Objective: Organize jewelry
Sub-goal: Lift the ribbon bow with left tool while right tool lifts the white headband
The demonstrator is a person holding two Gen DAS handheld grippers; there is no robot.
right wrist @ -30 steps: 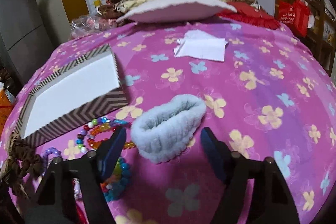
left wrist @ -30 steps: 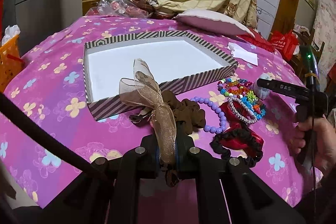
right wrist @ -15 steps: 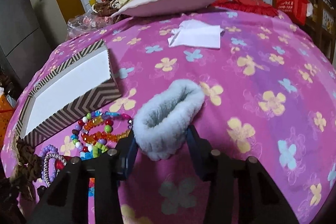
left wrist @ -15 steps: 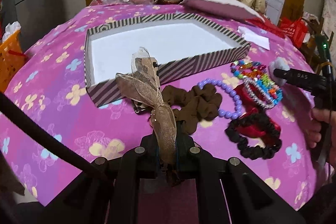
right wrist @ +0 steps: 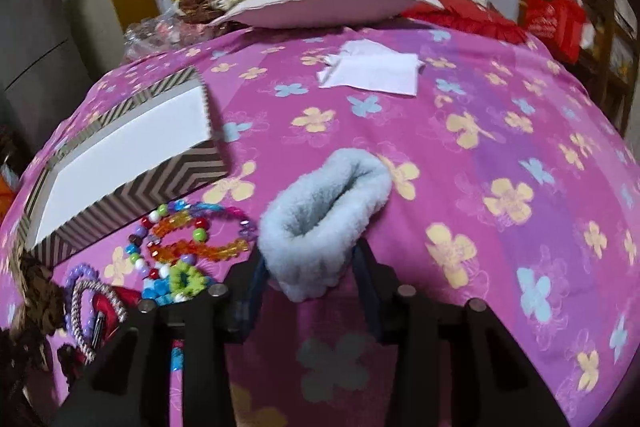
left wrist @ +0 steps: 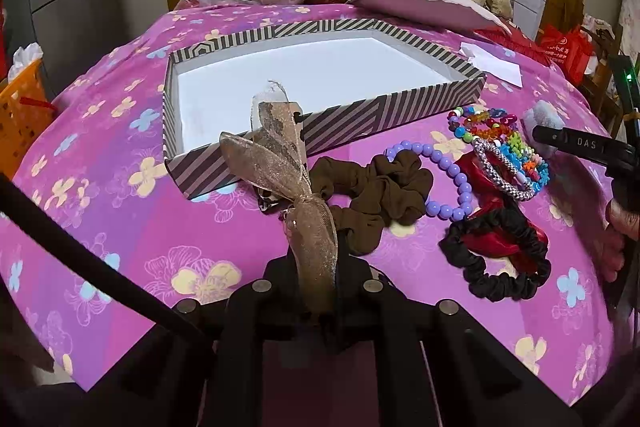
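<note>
Sheer brown ribbon (left wrist: 308, 211) sits clamped in the left hand-held gripper (left wrist: 316, 291); the right hand-held gripper (right wrist: 310, 267) has just been closing, squeezing a fluffy blue band (right wrist: 324, 211)

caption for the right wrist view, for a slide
Right claw closing on a fluffy pale blue scrunchie on the floral pink cloth, beside beaded bracelets.

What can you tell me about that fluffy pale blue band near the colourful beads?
The fluffy band is a pale blue-grey loop of soft, fleecy fabric, squashed into a long oval with a hollow middle. It lies on the pink flowered cloth, right of the bright bead bracelets. The right gripper has just been closing on its near end; the pads press it from both sides. In the left wrist view only a bit of it shows behind that gripper.
</note>
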